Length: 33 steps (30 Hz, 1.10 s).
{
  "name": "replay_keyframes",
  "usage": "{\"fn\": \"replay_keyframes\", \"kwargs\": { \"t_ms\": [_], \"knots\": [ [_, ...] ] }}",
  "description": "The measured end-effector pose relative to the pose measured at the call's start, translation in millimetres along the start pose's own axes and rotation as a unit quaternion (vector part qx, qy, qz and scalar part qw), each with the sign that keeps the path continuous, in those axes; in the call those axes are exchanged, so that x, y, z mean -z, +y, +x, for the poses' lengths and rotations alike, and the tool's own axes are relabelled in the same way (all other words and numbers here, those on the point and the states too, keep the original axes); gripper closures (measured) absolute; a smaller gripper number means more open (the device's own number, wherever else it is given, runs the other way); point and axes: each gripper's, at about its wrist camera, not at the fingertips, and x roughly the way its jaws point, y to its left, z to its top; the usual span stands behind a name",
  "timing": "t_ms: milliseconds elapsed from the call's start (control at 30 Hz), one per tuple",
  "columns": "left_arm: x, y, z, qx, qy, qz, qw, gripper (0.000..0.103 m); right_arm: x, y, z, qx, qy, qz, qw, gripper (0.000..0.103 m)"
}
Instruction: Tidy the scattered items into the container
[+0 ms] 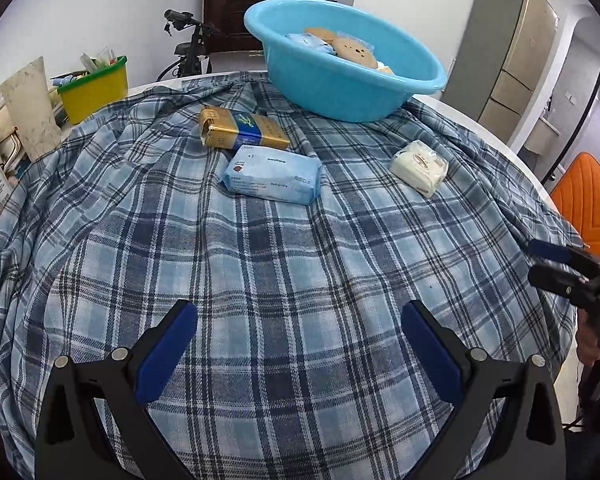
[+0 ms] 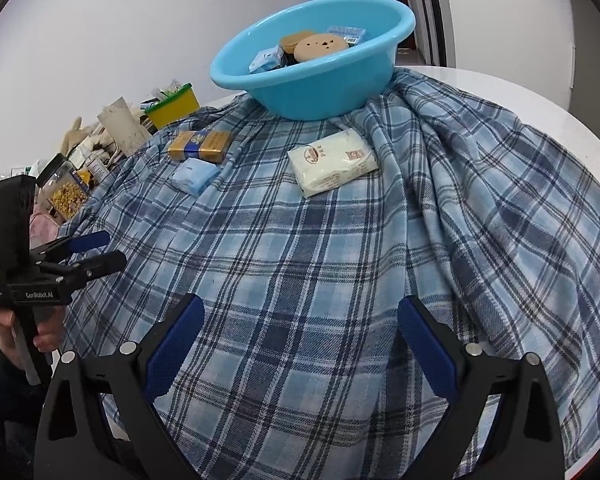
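Observation:
A light blue basin [image 1: 340, 92] [image 2: 320, 92] stands at the far side of the plaid cloth [image 1: 284, 260] and holds several items, among them round tan lids. On the cloth lie a gold and blue box [image 1: 240, 127] [image 2: 200, 146], a blue tissue pack [image 1: 272, 174] [image 2: 193, 175] and a white packet [image 1: 419, 167] [image 2: 334, 162]. My left gripper [image 1: 300, 352] is open and empty, near the cloth's front. My right gripper [image 2: 298, 348] is open and empty, also near the front. Each gripper shows in the other's view, the right [image 1: 556, 268] and the left [image 2: 96, 252].
A yellow bin with a green rim [image 1: 94, 92] [image 2: 174, 106], a pale cardboard tube [image 1: 30, 108] and jars and bottles [image 2: 66, 190] crowd the left side. An orange chair [image 1: 584, 200] stands at the right. The white table edge [image 2: 540, 104] shows beyond the cloth.

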Motion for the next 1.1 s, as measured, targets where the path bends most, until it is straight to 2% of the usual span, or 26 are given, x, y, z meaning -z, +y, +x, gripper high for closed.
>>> {"fn": "replay_keyframes", "kwargs": {
  "t_ms": [167,400,500,633,800,1100],
  "knots": [
    [-14,4,4,-0.021,-0.003,-0.006,0.9997,0.0,2,-2,0,-0.001,-0.002,0.005,1.0,0.006],
    [-54,7,24,-0.088,-0.022,-0.015,0.9958,0.0,-2,0,-4,-0.017,-0.01,0.032,0.999,0.006],
    [-73,5,43,-0.115,-0.02,0.002,0.9932,0.0,-10,11,-4,0.001,-0.02,0.017,1.0,0.006],
    [-95,3,65,-0.122,-0.006,0.02,0.9923,0.0,-21,18,4,0.032,-0.029,0.0,0.999,0.006],
    [-119,6,90,-0.12,0.013,0.026,0.9924,0.0,-30,14,15,0.042,-0.027,0.01,0.999,0.006],
    [-148,16,131,-0.14,0.038,0.037,0.9887,0.0,-50,4,33,0.098,-0.032,0.023,0.994,0.006]
  ]
}}
